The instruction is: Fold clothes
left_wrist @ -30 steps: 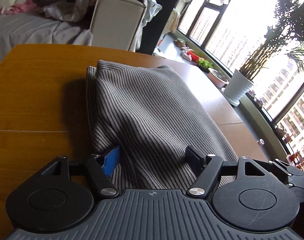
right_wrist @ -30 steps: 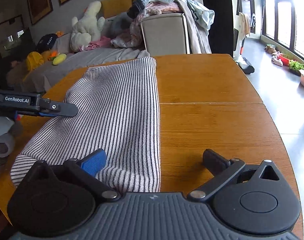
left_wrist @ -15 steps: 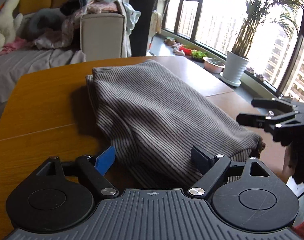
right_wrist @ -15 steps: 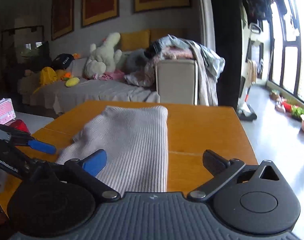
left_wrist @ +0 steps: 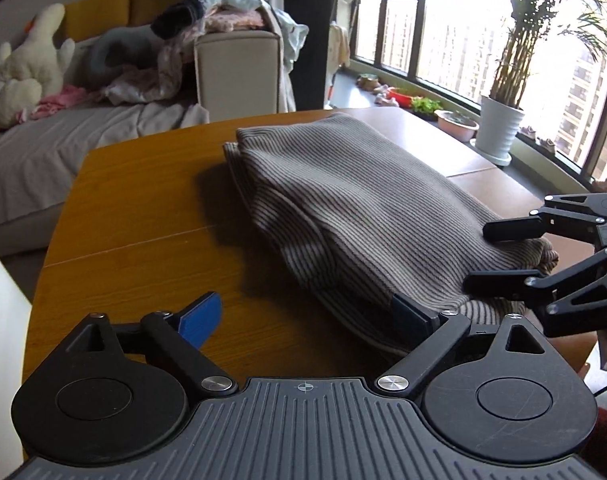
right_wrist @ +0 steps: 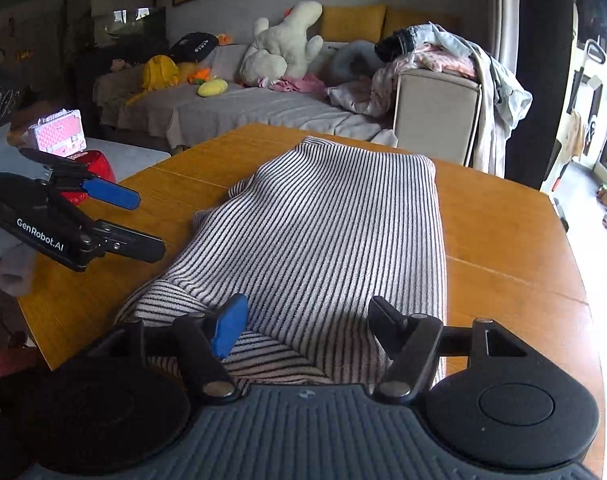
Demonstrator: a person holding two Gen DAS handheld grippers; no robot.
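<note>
A folded black-and-white striped garment (left_wrist: 355,204) lies on the wooden table (left_wrist: 143,216); it also shows in the right wrist view (right_wrist: 335,240). My left gripper (left_wrist: 307,314) is open at the garment's near left corner, its right finger touching the cloth edge; it shows in the right wrist view (right_wrist: 143,224) above the table. My right gripper (right_wrist: 309,316) is open over the garment's near edge, holding nothing; it shows in the left wrist view (left_wrist: 479,256) with its fingers either side of the garment's corner.
A sofa (right_wrist: 263,108) with plush toys and a heap of clothes (right_wrist: 443,56) stands beyond the table. A white potted plant (left_wrist: 499,128) stands by the window at right. A pink case (right_wrist: 57,136) and a red object (right_wrist: 91,168) sit left of the table.
Both grippers have pulled back toward the garment's near end and turned. The left gripper has moved off the cloth to its corner. The right gripper now straddles the near edge.
</note>
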